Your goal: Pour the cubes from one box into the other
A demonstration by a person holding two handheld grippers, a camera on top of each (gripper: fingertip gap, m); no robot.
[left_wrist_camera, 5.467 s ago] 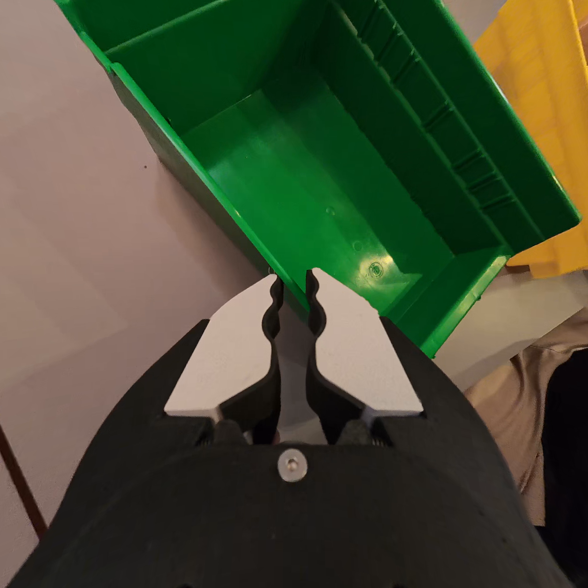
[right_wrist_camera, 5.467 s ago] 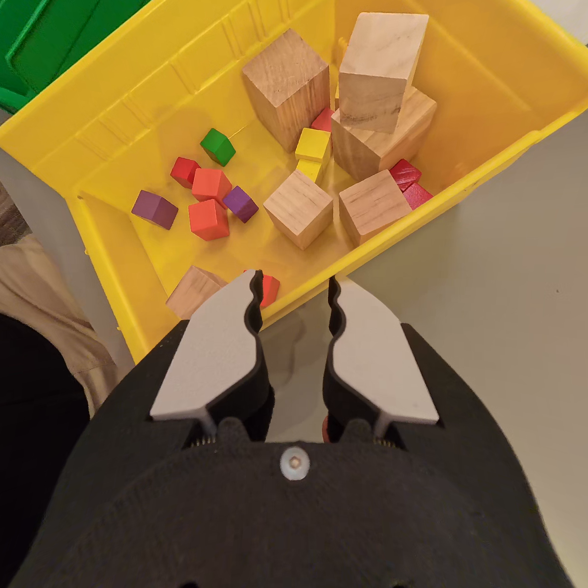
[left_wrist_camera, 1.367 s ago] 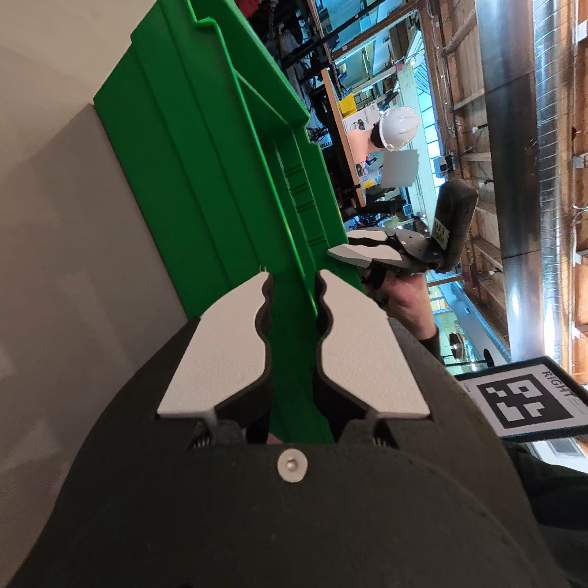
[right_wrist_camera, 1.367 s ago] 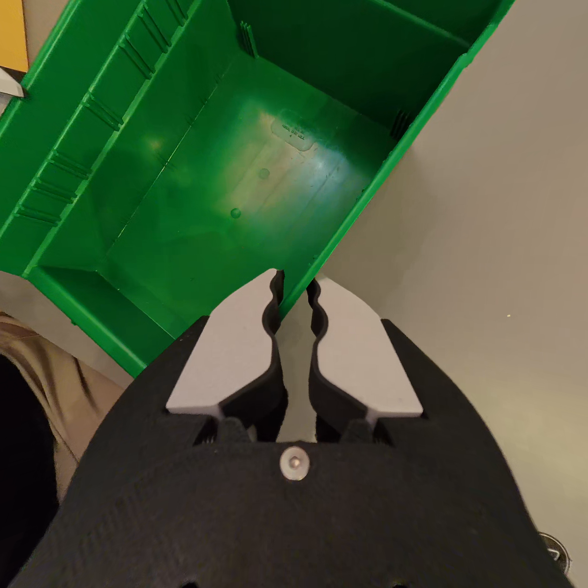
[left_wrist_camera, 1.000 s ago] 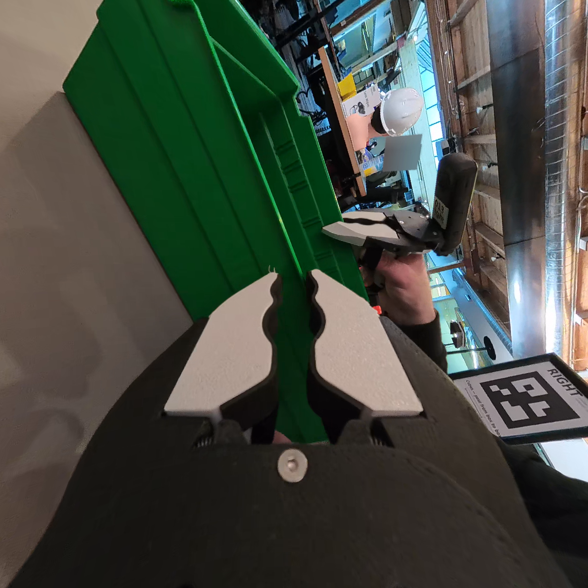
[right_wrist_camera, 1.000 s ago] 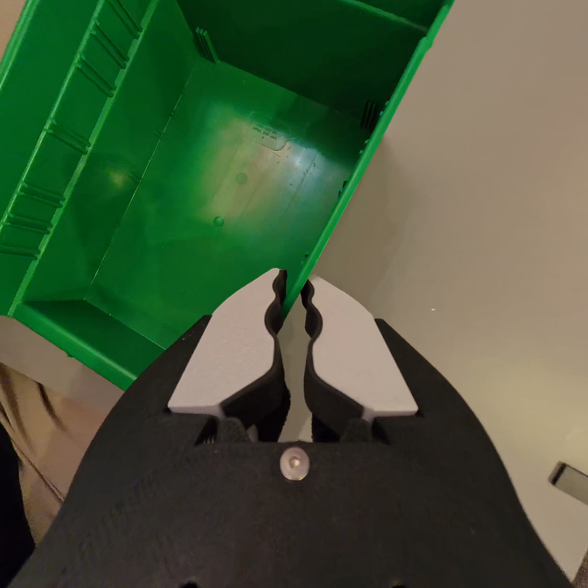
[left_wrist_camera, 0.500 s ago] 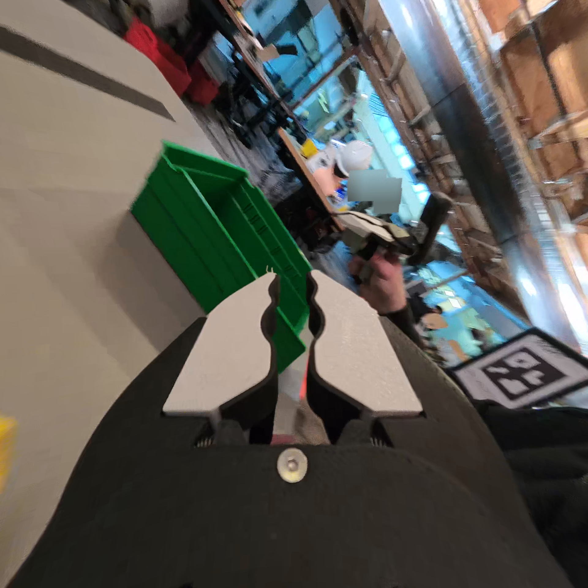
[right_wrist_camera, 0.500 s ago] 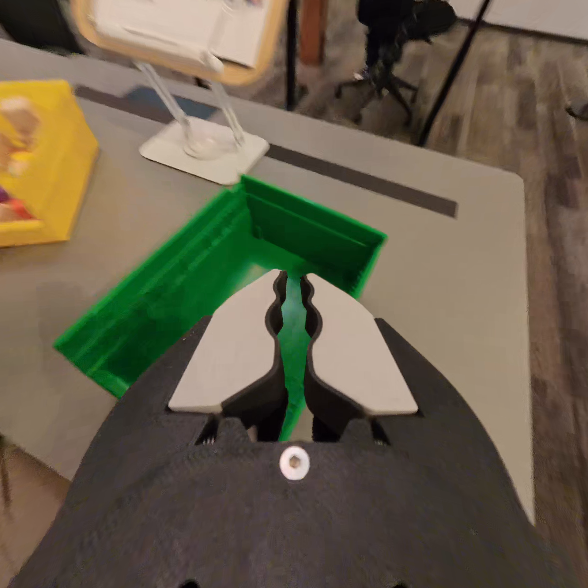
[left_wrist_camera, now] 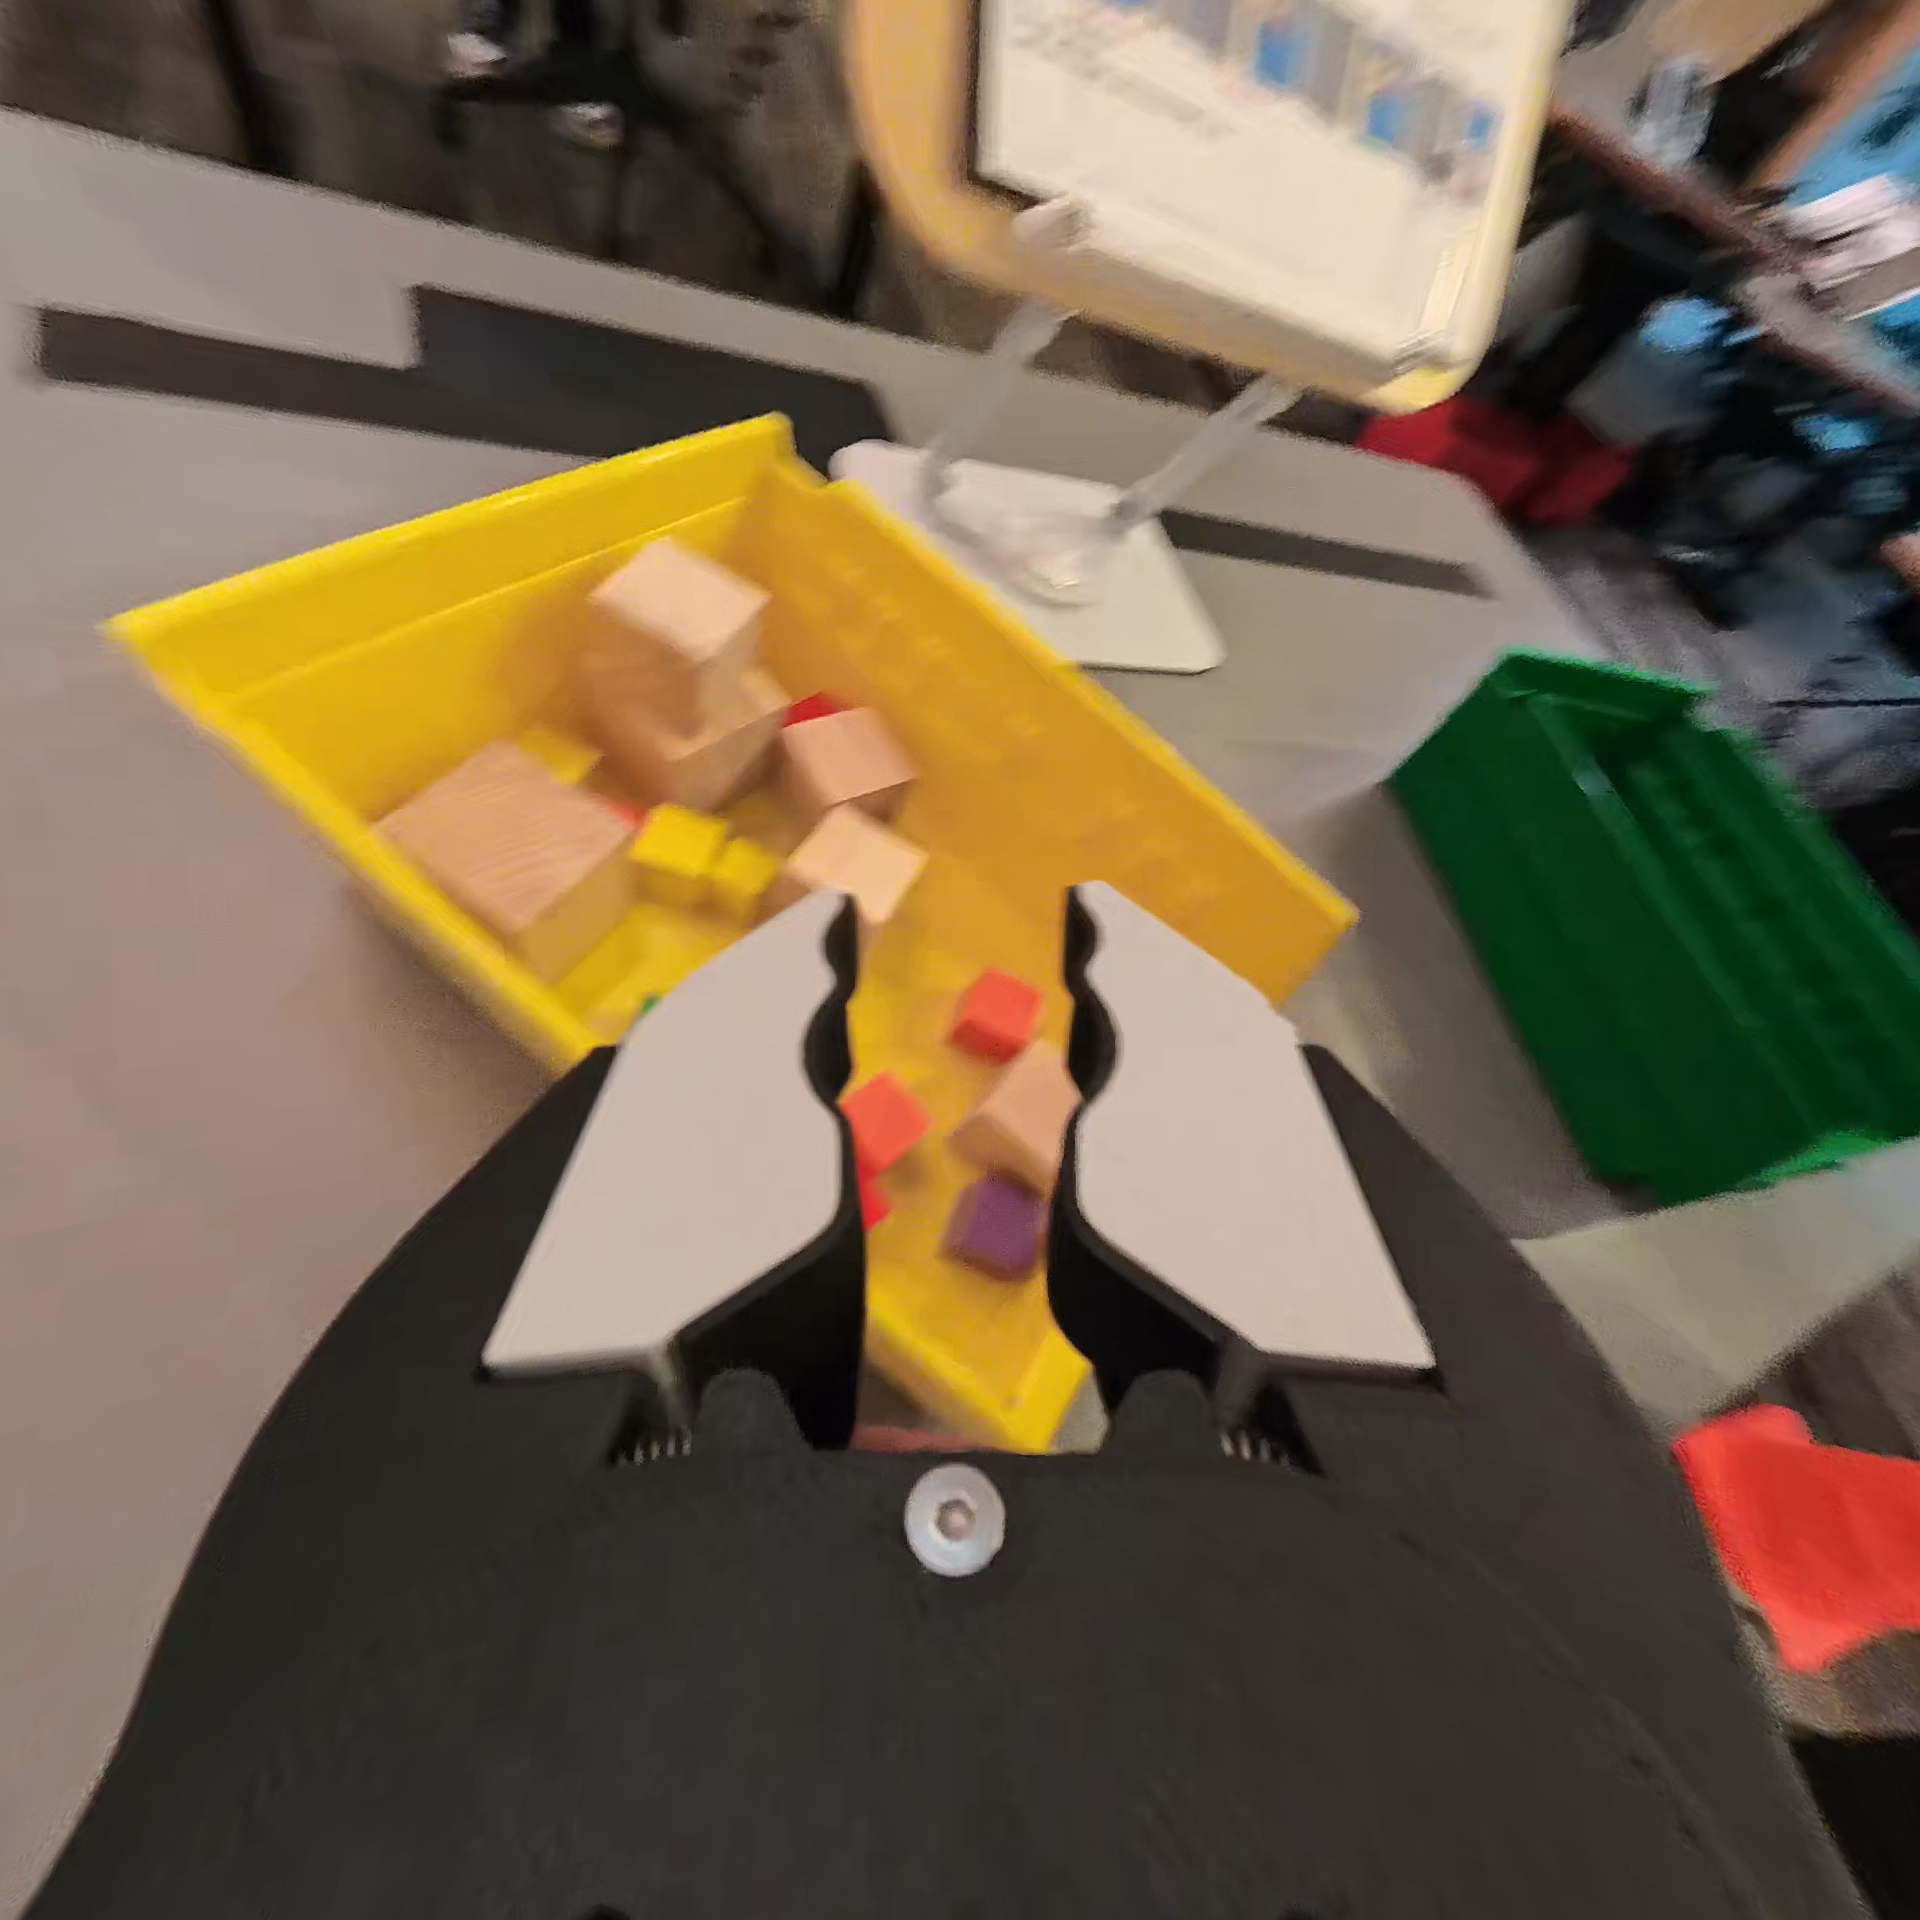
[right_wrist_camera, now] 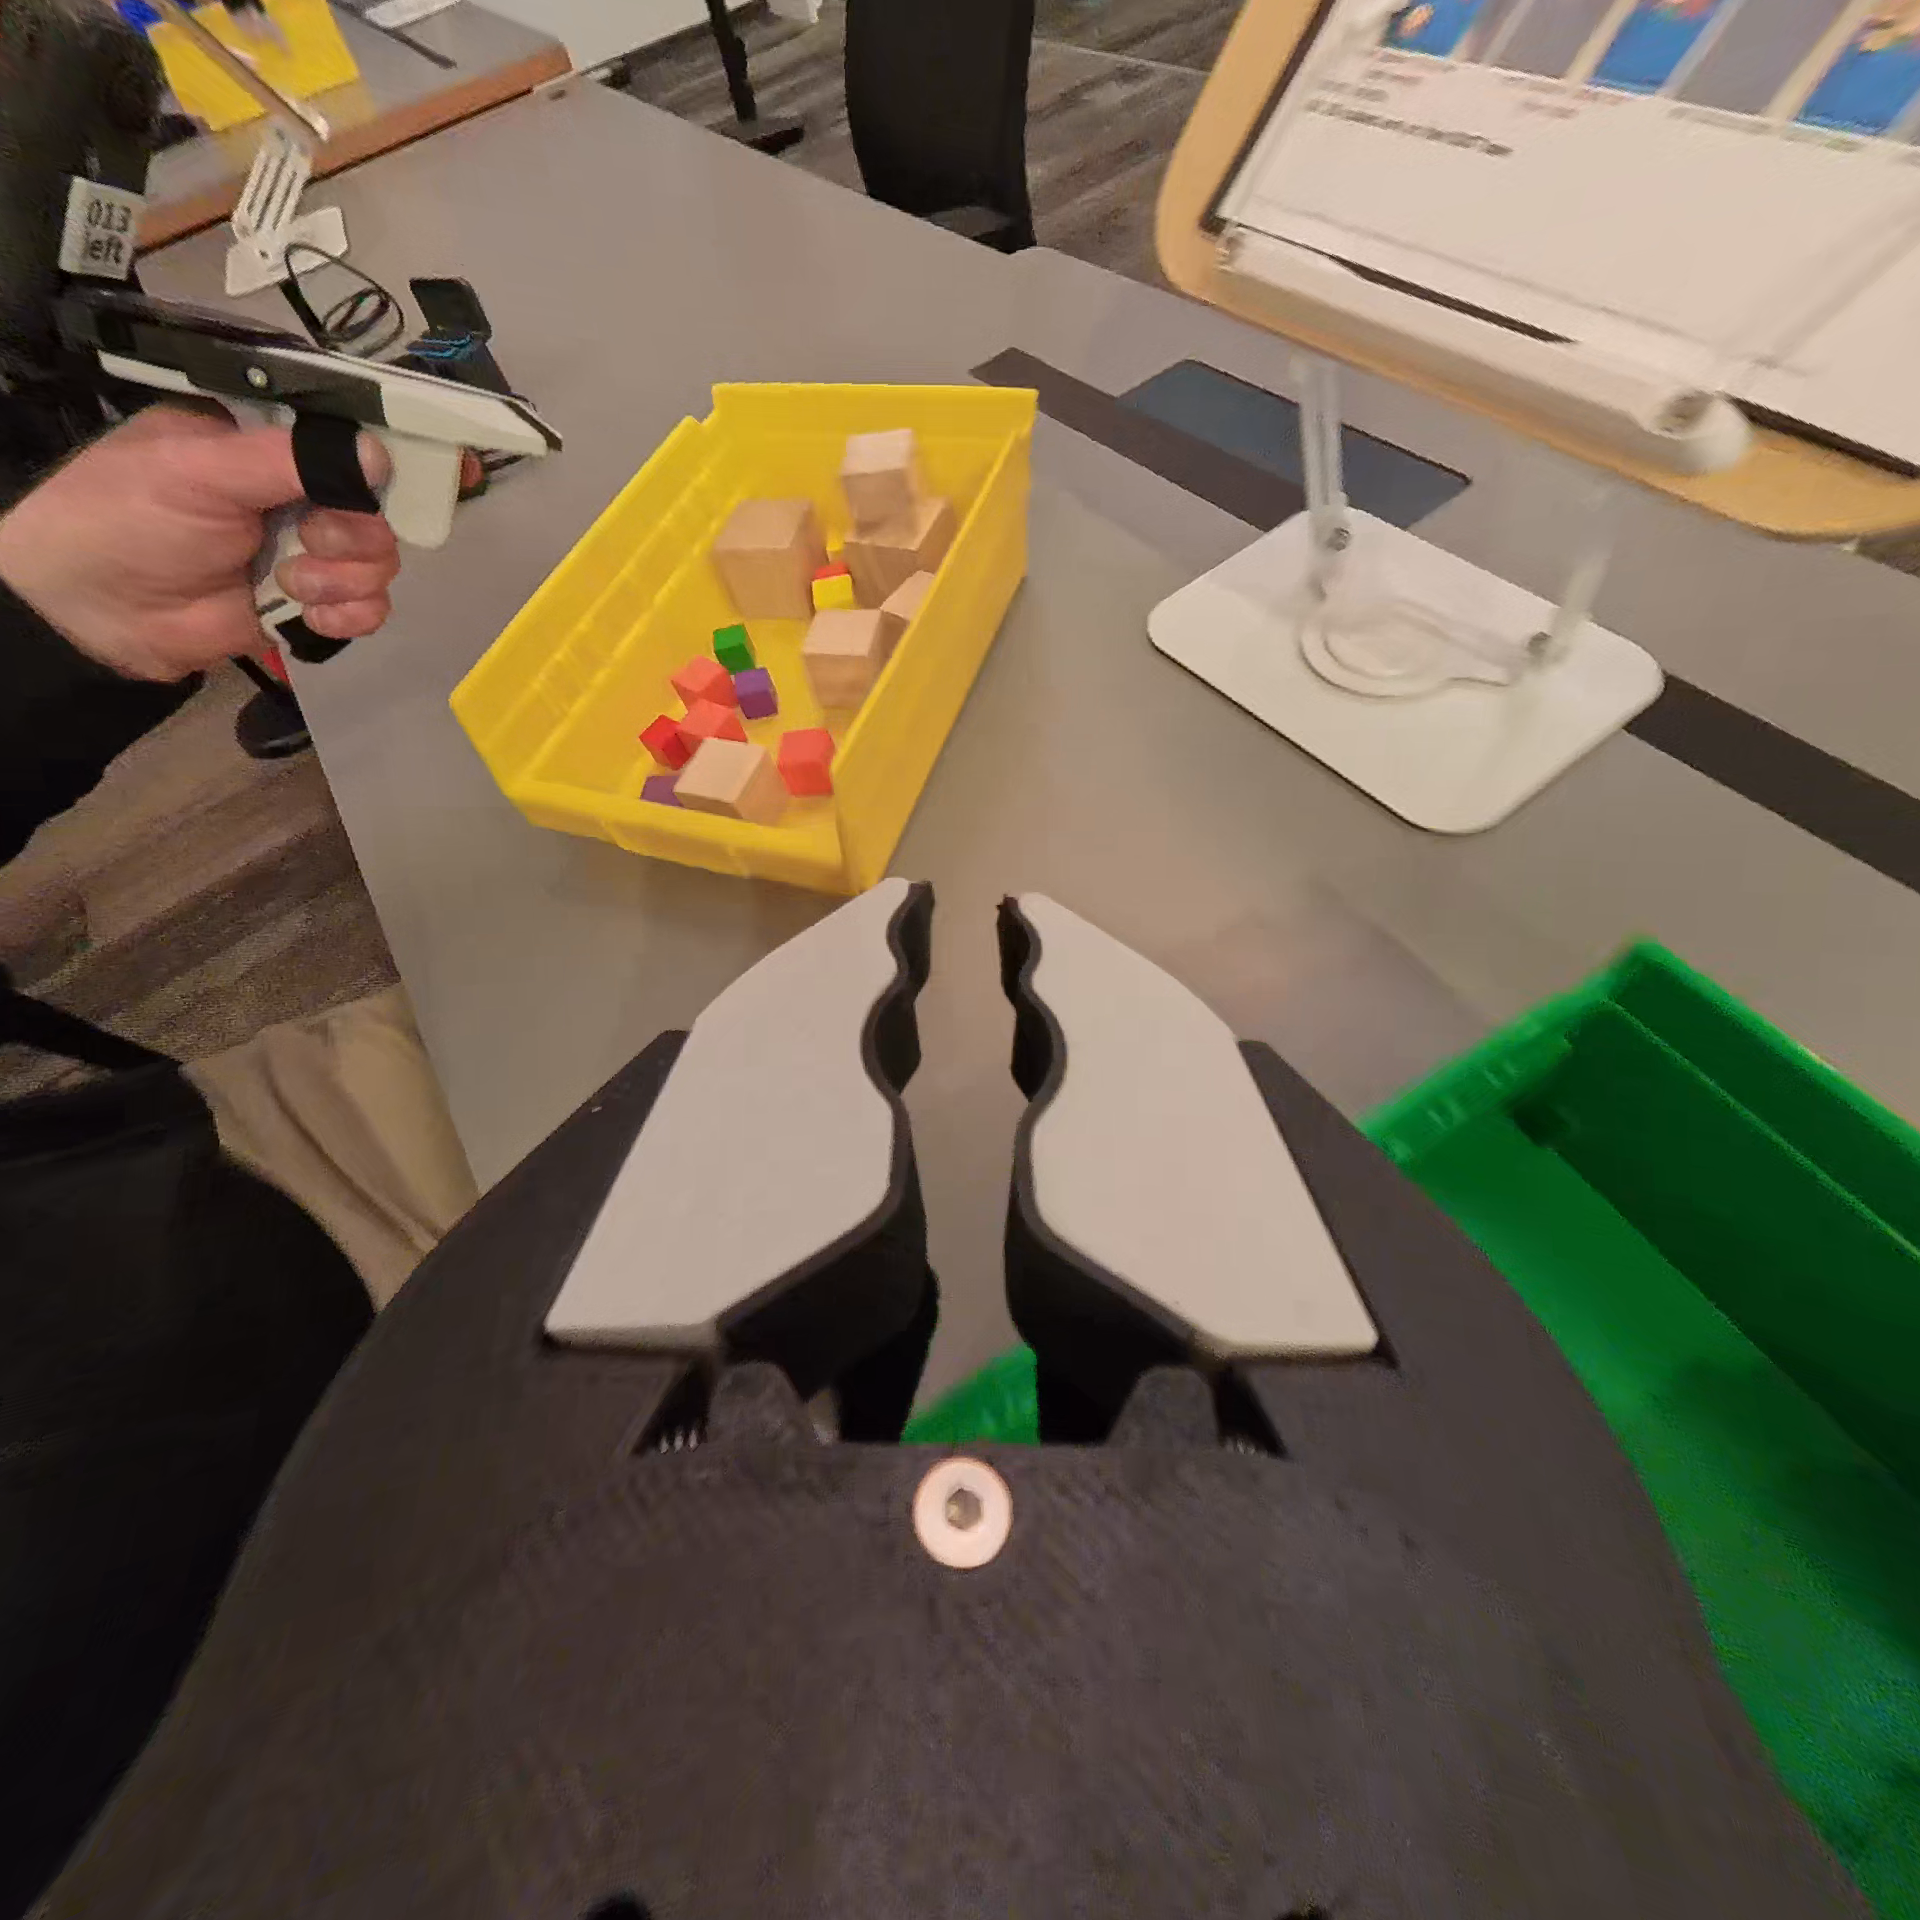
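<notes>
A yellow box (right_wrist_camera: 935, 665) (left_wrist_camera: 1143, 790) stands on the grey table and holds several wooden cubes (right_wrist_camera: 767, 556) and small coloured cubes (right_wrist_camera: 805, 761). A green box (right_wrist_camera: 1714, 1247) (left_wrist_camera: 1662, 935) stands on the table to its right, and the part of its inside that shows is empty. My left gripper (left_wrist_camera: 961, 902) is open and empty, above the near end of the yellow box. It also shows in the right wrist view (right_wrist_camera: 535, 442), in a hand left of the yellow box. My right gripper (right_wrist_camera: 964, 902) is narrowly open and empty, above the table between the two boxes.
A tablet on a clear stand with a white base (right_wrist_camera: 1413, 675) stands behind the boxes. A black strip (right_wrist_camera: 1766, 769) runs across the table. The person's hand (right_wrist_camera: 177, 540) and trouser leg are at the table's left edge. Cables and small devices (right_wrist_camera: 447, 312) lie far left.
Both grippers have let go of the green box, which now rests on the table. Both have pulled back and turned toward the yellow box. The left jaws have opened wider.
</notes>
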